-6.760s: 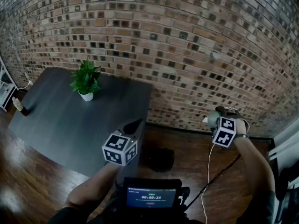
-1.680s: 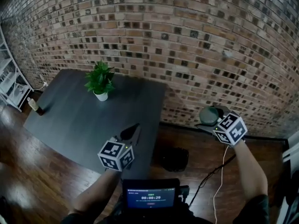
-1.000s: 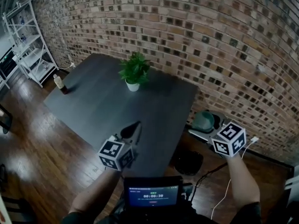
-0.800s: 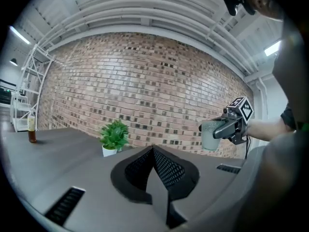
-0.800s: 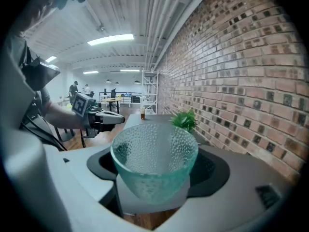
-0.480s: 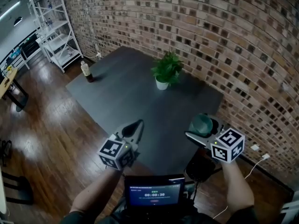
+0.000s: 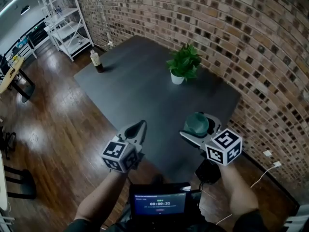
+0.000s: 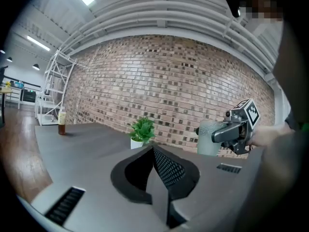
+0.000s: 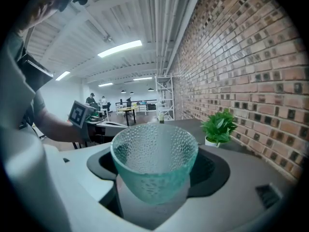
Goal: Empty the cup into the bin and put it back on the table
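Note:
A teal dimpled glass cup (image 9: 154,166) stands upright and looks empty, with my right gripper (image 7: 199,132) shut on it. In the head view the cup (image 7: 196,124) hangs over the near right part of the dark table (image 7: 130,88). The left gripper view shows the cup (image 8: 207,138) to its right, above the tabletop. My left gripper (image 7: 136,131) is shut with nothing in it, over the table's near edge and left of the cup; its jaws meet in a point (image 8: 157,154). The black bin (image 7: 208,171) sits on the floor below my right hand, partly hidden.
A potted plant (image 7: 183,64) stands at the table's far side near the brick wall (image 7: 251,42). A bottle (image 7: 97,62) is at the far left corner. White shelving (image 7: 63,23) stands beyond on the wooden floor (image 7: 53,129). A small screen (image 7: 157,204) sits at the bottom.
The view has swung from the wall and bin toward the table. My right gripper has carried the cup left, from beside the table to over its near part. The left gripper has shifted along too.

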The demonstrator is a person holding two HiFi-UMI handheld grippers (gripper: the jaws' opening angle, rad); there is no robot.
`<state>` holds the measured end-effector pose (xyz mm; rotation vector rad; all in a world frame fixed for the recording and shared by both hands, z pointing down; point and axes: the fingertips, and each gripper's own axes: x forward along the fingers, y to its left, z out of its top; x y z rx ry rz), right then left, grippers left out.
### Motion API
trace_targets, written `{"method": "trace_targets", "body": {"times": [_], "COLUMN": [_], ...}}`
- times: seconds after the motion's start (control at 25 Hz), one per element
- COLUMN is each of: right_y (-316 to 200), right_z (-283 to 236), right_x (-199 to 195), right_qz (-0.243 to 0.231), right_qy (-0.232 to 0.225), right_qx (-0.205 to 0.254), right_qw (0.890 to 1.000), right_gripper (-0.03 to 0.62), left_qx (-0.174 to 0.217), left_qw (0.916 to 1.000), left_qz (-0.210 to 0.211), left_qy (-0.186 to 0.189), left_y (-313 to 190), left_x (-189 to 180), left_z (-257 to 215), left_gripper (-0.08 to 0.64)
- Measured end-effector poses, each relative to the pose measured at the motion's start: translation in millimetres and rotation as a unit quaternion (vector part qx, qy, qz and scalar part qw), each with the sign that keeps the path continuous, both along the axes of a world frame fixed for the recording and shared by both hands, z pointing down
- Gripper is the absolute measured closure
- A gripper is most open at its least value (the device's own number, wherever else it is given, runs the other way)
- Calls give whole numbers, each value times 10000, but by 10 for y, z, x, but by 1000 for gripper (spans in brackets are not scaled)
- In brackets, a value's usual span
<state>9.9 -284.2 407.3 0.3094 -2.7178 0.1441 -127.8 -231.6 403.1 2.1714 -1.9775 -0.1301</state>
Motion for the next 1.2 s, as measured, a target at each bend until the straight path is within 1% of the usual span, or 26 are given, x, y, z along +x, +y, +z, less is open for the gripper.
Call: {"method": "trace_targets", "body": {"times": [0.32, 0.56, 0.64, 0.76, 0.88, 1.0, 1.2], "right_y": [-78, -150, -168, -170, -120, -111, -191], "right_z": [576, 967, 1099, 1315, 1529, 1727, 1969], "right_x": [-187, -373, -439, -562, -691, -799, -936], "right_qz": [-164, -269, -278, -361, -491, -518, -497], "right_qy": [268, 456, 542, 729, 765, 783, 811], "right_qx": [-334, -488, -470, -320, -446, -589, -531], "right_qw": [9990, 9974, 9970, 9962, 9949, 9938, 9941], "right_gripper": [193, 193, 193, 193, 193, 193, 193], "left_qx": [-442, -779, -894, -1007, -1131, -1205, -1308], "left_qw": [9989, 9962, 9950, 9936, 9917, 9899, 9884], "left_qz": [-118, -317, -356, -407, -494, -621, -640], "left_qy": [138, 226, 265, 316, 367, 417, 430], "left_y": [-65, -110, -124, -165, -191, -206, -249], "left_x": [54, -59, -83, -131, -191, -280, -376], "left_z": [502, 903, 1050, 1232, 1402, 1540, 1769], "left_gripper": [558, 558, 558, 558, 558, 558, 558]}}
